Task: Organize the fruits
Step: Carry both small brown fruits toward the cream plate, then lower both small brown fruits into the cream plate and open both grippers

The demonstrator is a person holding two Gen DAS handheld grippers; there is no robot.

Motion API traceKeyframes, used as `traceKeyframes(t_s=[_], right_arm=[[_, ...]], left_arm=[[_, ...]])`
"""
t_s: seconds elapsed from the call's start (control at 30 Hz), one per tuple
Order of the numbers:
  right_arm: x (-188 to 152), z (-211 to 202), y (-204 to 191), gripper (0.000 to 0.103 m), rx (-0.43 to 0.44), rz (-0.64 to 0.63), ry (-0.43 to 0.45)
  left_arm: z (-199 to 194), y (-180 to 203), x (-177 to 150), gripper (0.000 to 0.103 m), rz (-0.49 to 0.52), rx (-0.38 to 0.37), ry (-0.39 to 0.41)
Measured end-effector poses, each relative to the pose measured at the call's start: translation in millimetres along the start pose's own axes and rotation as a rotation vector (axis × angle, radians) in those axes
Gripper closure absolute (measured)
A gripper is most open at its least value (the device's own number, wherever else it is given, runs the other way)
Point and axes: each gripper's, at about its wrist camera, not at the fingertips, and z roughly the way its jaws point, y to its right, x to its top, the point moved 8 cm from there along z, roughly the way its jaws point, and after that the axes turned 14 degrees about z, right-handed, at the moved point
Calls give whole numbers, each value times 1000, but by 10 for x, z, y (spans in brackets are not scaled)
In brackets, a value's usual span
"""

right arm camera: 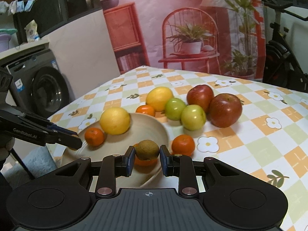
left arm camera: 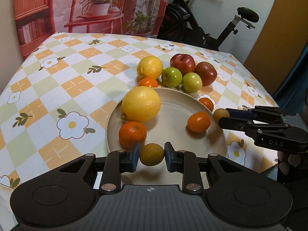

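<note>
In the left wrist view my left gripper is shut on a small brown-green round fruit just above the near rim of a beige plate. On the plate lie a lemon and two mandarins. My right gripper reaches in from the right, shut on a second small brown fruit over the plate's right rim. In the right wrist view that fruit sits between the right gripper's pads above a mandarin. The left gripper enters from the left.
Beyond the plate on the checked floral tablecloth lie another lemon, a mandarin, two green apples and two red apples. One more mandarin lies beside the plate's right rim. An exercise bike stands behind.
</note>
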Motion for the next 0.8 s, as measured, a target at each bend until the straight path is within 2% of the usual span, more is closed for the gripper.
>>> traceKeyframes(t_s=[0.8], right_arm=[[-72,223,-41,78,-20,-68,-67]], left_arm=[[204,-155,-74,74,71,103,-41]])
